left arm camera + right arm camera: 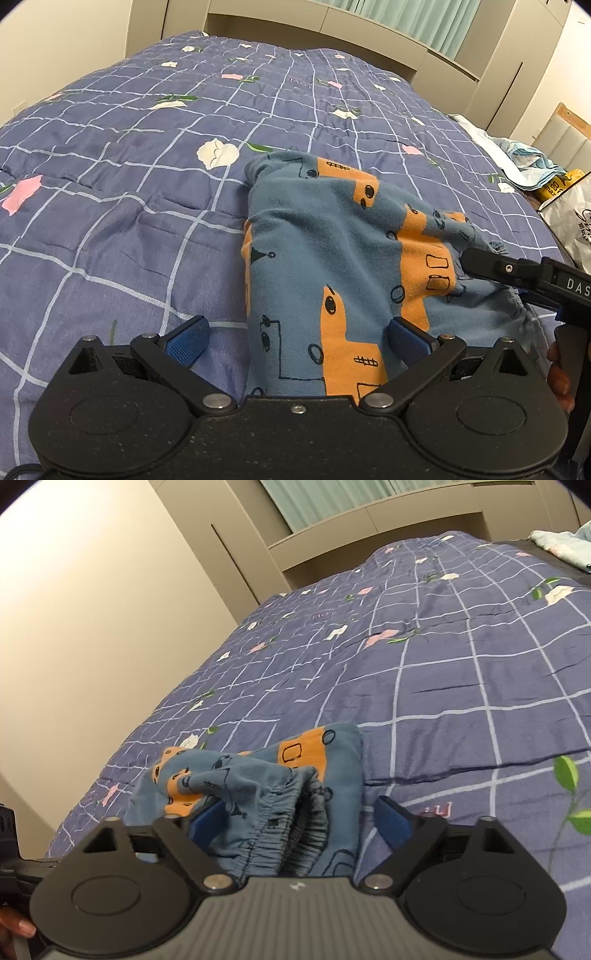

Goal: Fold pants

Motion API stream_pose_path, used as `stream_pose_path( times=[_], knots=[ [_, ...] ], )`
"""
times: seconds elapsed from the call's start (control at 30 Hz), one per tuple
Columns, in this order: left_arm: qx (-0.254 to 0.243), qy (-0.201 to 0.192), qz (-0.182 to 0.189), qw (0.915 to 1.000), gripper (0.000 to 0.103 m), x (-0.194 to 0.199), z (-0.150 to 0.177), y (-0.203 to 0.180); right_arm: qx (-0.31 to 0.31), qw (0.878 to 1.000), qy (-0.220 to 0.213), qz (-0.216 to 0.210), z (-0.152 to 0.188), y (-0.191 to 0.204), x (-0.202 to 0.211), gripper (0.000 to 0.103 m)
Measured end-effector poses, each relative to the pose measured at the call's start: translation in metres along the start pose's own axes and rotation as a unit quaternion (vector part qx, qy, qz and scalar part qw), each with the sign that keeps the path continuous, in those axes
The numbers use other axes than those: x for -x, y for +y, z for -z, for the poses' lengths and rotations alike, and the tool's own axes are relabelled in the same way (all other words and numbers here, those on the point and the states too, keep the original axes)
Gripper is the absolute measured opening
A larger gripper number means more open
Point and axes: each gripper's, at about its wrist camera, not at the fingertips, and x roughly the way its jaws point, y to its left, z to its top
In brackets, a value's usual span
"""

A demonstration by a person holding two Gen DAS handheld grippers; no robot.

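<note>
The blue pants point(332, 236) with orange prints lie bunched lengthwise on the purple checked quilt point(129, 229). My left gripper point(295, 343) stands open over their near end, with the right pad on the fabric and the left pad over bare quilt. One black finger point(487, 267) of the right gripper reaches in from the right at the gathered waistband. In the right wrist view the elastic waistband point(280, 819) of the pants sits between the wide jaws of my right gripper point(301, 823). Its left pad is against the cloth and its right pad stands apart from it.
A heap of pale blue cloth point(517, 158) and a white bag point(569, 218) lie at the bed's right edge. A beige headboard shelf point(314, 26) runs along the far end. The beige wall point(92, 627) borders the bed's other side. A hand point(559, 380) grips the right tool.
</note>
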Motion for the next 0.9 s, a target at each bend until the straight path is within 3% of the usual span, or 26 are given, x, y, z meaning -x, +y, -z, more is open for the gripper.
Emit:
stream_pose_path(
  times=[0.23, 0.37, 0.43, 0.5, 0.57, 0.63, 0.83, 0.87, 0.9],
  knots=[
    [0.042, 0.016, 0.017, 0.9989, 0.098, 0.010, -0.007, 0.010, -0.012, 1.000, -0.010, 0.004, 0.008, 0.003, 0.011, 0.058],
    [0.061, 0.013, 0.032, 0.9975, 0.095, 0.017, -0.007, 0.014, -0.027, 0.999, -0.021, 0.004, 0.012, 0.005, 0.017, 0.048],
    [0.069, 0.008, 0.036, 0.9969, 0.088, 0.021, -0.007, 0.015, -0.031, 0.999, -0.030, 0.013, 0.013, 0.007, 0.021, 0.034],
    [0.077, 0.006, 0.037, 0.9963, 0.081, 0.023, -0.008, 0.017, -0.042, 0.998, -0.034, 0.012, 0.013, 0.006, 0.023, 0.028],
    [0.084, 0.010, 0.034, 0.9959, 0.077, 0.023, -0.011, 0.020, -0.051, 0.998, -0.036, 0.011, 0.013, 0.005, 0.026, 0.026],
    [0.085, 0.016, 0.028, 0.9959, 0.062, 0.021, -0.014, 0.021, -0.048, 0.998, -0.035, 0.014, 0.013, 0.006, 0.027, 0.025],
    [0.090, 0.020, 0.021, 0.9955, 0.059, 0.019, -0.016, 0.022, -0.049, 0.998, -0.031, 0.028, 0.011, 0.011, 0.023, 0.032],
    [0.090, 0.020, 0.021, 0.9955, 0.056, 0.019, -0.015, 0.021, -0.051, 0.998, -0.028, 0.030, 0.011, 0.010, 0.022, 0.032],
    [0.090, 0.021, 0.024, 0.9955, 0.044, 0.019, -0.015, 0.019, -0.053, 0.998, -0.028, 0.030, 0.011, 0.010, 0.022, 0.031]
  ],
)
